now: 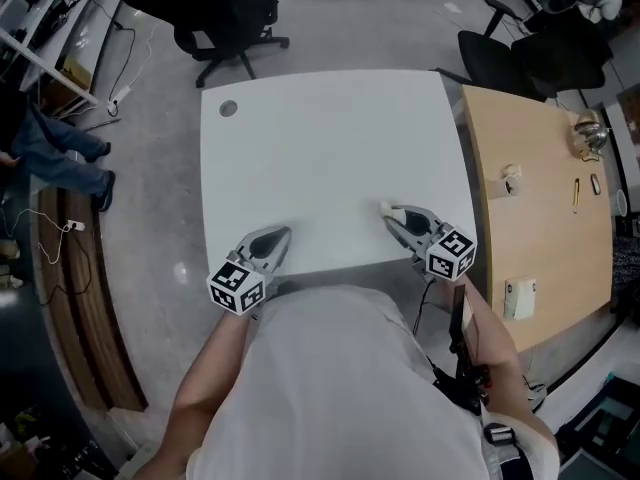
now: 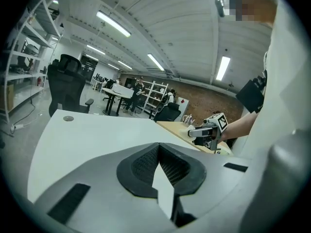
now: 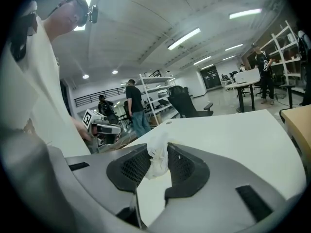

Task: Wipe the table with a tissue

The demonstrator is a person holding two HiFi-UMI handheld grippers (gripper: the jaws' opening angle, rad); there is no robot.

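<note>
The white table (image 1: 320, 158) fills the middle of the head view. At its near right edge my right gripper (image 1: 393, 212) is shut on a crumpled white tissue (image 1: 386, 208). In the right gripper view the tissue (image 3: 158, 155) hangs pinched between the dark pads (image 3: 182, 166), a little above the tabletop. My left gripper (image 1: 284, 234) hovers at the near left edge, its jaws together with nothing between them. In the left gripper view the pads (image 2: 146, 164) meet at their tips, and the right gripper (image 2: 194, 131) shows across the table.
A wooden table (image 1: 540, 198) with small items adjoins on the right. Black office chairs (image 1: 235, 18) stand beyond the far edge, another chair (image 1: 510, 53) at the far right. A round grommet (image 1: 228, 109) sits in the table's far left corner. Shelving lines the left wall.
</note>
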